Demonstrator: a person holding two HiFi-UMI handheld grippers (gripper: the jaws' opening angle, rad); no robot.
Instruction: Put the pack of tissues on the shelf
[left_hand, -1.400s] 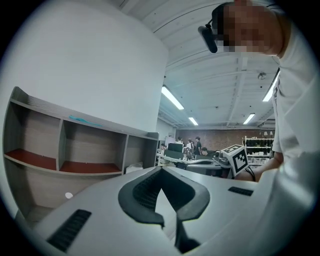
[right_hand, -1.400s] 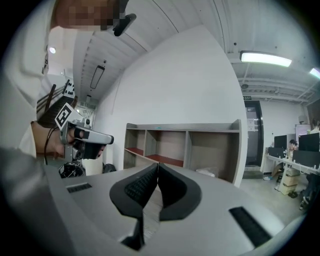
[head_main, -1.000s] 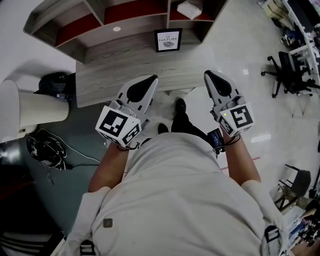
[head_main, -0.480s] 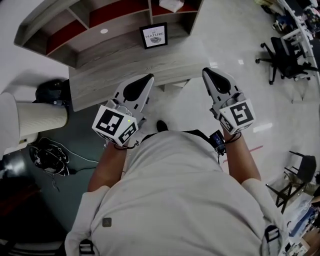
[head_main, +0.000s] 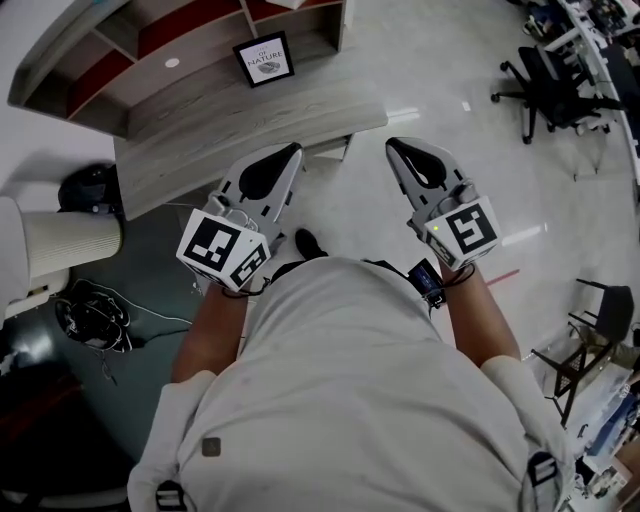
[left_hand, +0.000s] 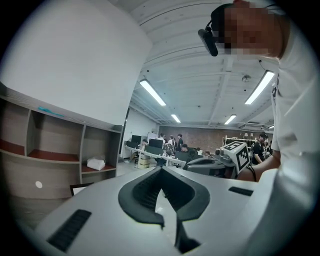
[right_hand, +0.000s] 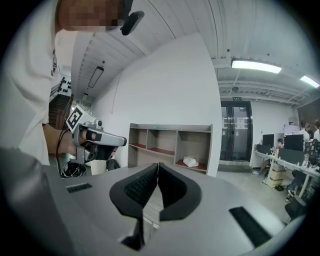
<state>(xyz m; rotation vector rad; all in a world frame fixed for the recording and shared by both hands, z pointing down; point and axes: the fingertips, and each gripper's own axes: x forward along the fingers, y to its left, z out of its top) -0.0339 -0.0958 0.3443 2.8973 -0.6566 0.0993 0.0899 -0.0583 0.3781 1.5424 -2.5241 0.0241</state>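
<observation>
The left gripper (head_main: 292, 150) and right gripper (head_main: 393, 144) are both closed tight and empty, held side by side above the floor. Since a second ago, the desk (head_main: 250, 110) and shelf (head_main: 190, 22) have slid up and left in the head view. The pack of tissues (right_hand: 190, 161) lies in the shelf's lower right compartment, which the head view's top edge now cuts off.

Your left gripper (left_hand: 161, 169) has its black ribbed fingers (left_hand: 141, 191) closed tip to tip, with nothing between them. Left of the fingers stands a wood-grain shelf unit (left_hand: 55, 150) with red boards. A white pack of tissues (left_hand: 95, 163) lies in its rightmost compartment. Your grey right gripper (left_hand: 192, 164) hangs just right of the fingertips.
</observation>
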